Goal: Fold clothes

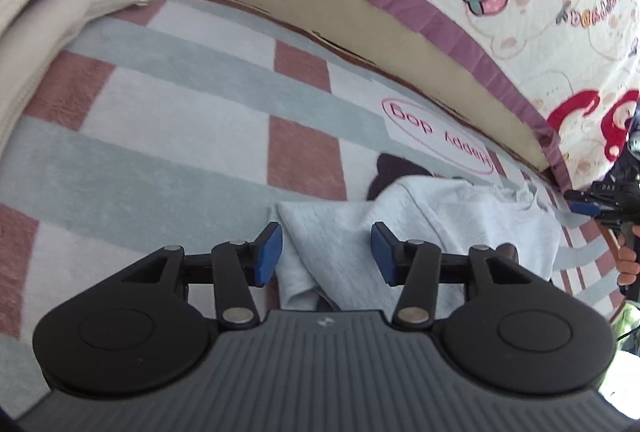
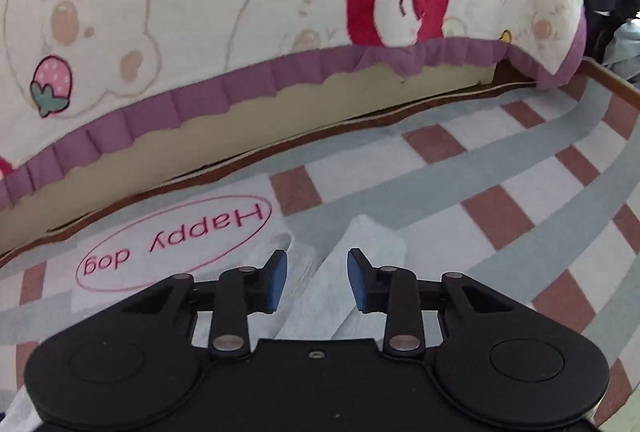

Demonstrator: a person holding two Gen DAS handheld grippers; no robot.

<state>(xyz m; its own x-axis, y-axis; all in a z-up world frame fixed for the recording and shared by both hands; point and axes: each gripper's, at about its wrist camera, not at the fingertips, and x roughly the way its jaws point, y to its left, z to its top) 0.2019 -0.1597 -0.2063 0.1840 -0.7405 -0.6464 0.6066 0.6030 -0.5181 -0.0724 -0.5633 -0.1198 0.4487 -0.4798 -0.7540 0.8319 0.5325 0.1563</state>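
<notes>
Both the left gripper [image 1: 326,252] and right gripper [image 2: 317,280] hover part-open and empty over the crumpled pale-grey cotton garment [image 1: 440,220], lying toward 12 o'clock on the checked pink-and-grey fleece blanket [image 1: 180,104], apparently released for regrasping.

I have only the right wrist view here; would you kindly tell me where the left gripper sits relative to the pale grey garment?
Observer: The left gripper hangs over the pale grey garment's left edge, jaws apart, pinching nothing.
Operator: Thank you. Is anything else lying beside that garment?
Observer: Yes, a dark item peeks out from behind it.
Operator: And further to the left?
Observer: A stack of cream fabric rests at the far left of the checked blanket.
</notes>
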